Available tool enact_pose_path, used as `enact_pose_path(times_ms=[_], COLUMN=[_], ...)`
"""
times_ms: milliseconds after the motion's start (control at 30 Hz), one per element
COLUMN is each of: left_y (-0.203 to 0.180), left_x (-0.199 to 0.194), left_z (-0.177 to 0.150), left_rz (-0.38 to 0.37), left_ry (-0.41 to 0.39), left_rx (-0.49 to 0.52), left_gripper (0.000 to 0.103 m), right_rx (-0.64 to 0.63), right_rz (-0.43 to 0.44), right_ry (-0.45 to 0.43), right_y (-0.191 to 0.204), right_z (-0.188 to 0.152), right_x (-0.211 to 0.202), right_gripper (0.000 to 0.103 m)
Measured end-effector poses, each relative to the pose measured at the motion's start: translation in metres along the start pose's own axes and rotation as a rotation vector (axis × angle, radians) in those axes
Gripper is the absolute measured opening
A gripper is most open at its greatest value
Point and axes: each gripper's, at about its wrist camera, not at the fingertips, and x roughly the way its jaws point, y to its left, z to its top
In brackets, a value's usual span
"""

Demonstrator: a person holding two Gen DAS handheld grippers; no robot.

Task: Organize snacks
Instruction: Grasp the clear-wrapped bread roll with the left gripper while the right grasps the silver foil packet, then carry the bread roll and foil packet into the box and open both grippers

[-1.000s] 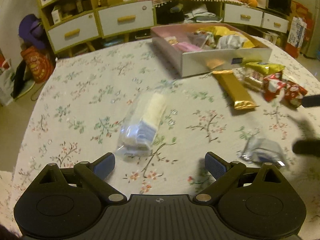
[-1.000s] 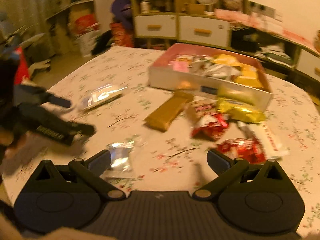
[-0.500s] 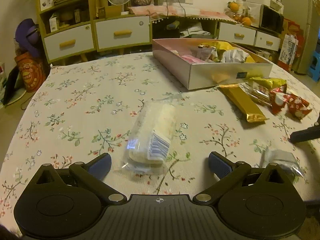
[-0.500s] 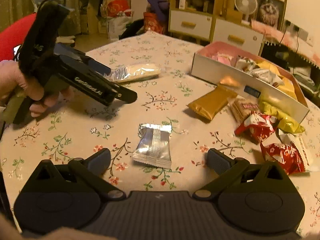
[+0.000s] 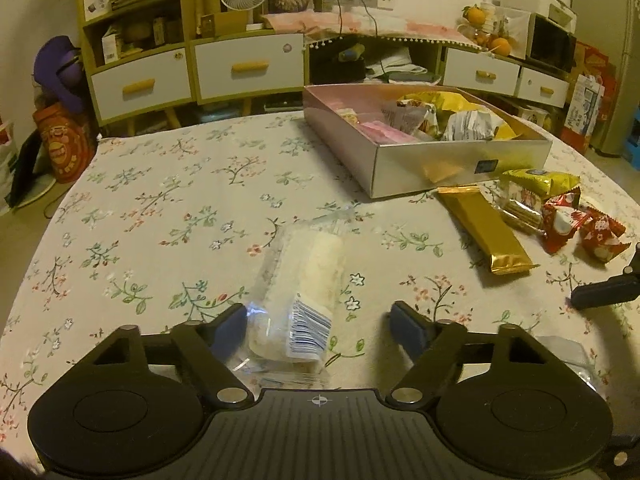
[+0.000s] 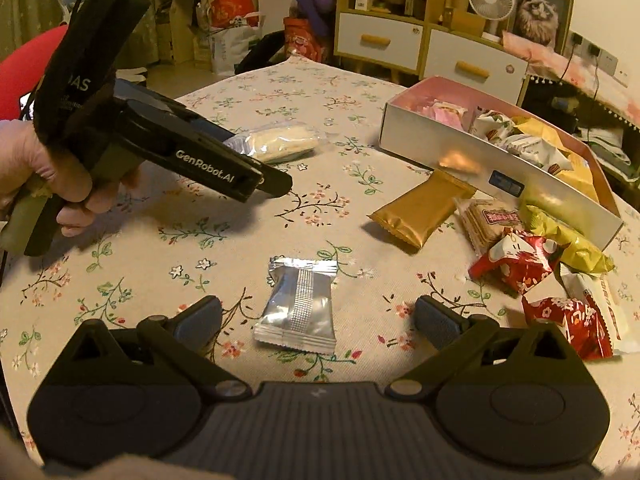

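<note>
A clear-wrapped pale cake roll [image 5: 304, 292] lies on the floral tablecloth, its near end between the fingers of my open left gripper [image 5: 318, 326]; it also shows in the right wrist view [image 6: 280, 142]. A silver foil packet [image 6: 298, 306] lies between the fingers of my open right gripper [image 6: 316, 316]. The pink-lined box [image 5: 460, 164] at the back right holds several snacks. A gold bar [image 5: 486, 230], a yellow packet [image 5: 538, 182] and red packets [image 5: 580, 232] lie beside it.
The left gripper's body and the hand holding it [image 6: 132, 136] fill the left of the right wrist view. The right gripper's finger [image 5: 604, 292] shows at the right edge of the left wrist view. Drawers [image 5: 244, 68] and shelves stand behind the table.
My left gripper has moved forward so the cake roll's near end now lies between its fingers. My right gripper has swung left and closed in on the silver packet.
</note>
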Motion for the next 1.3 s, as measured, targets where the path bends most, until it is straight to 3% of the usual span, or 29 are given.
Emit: enact_pose_path(times_ms=[133, 267, 400, 467, 733, 900, 1300], left_y=[0.0, 0.002, 0.001, -0.001, -0.003, -0.006, -0.011], left_x=[0.0, 0.0, 0.0, -0.001, -0.003, -0.007, -0.015], left_z=[0.004, 0.009, 0.011, 0.012, 0.016, 0.02, 0.033], left_rz=[0.015, 0.042, 0.054, 0.056, 0.059, 0.051, 0.039], left_ry=[0.007, 0.021, 0.043, 0.049, 0.071, 0.064, 0.063], left_rx=[-0.018, -0.039, -0.038, -0.037, -0.059, -0.057, -0.087], left_gripper=[0.058, 0.042, 0.038, 0.034, 0.033, 0.025, 0.019], right_rx=[-0.01, -0.015, -0.019, -0.035, 0.022, 0.042, 0.114], right_rz=[-0.001, -0.015, -0.039, -0.047, -0.02, -0.031, -0.047], right_ry=[-0.007, -0.016, -0.017, -0.015, -0.002, -0.016, -0.067], right_y=[0.0, -0.002, -0.007, -0.009, -0.022, -0.028, -0.046], right_z=[0.003, 0.005, 0.008, 0.01, 0.015, 0.018, 0.033], right_x=[-0.003, -0.005, -0.005, -0.004, -0.004, -0.009, -0.019], right_gripper=[0.082, 0.058, 0.034, 0.026, 0.025, 0.024, 0.024])
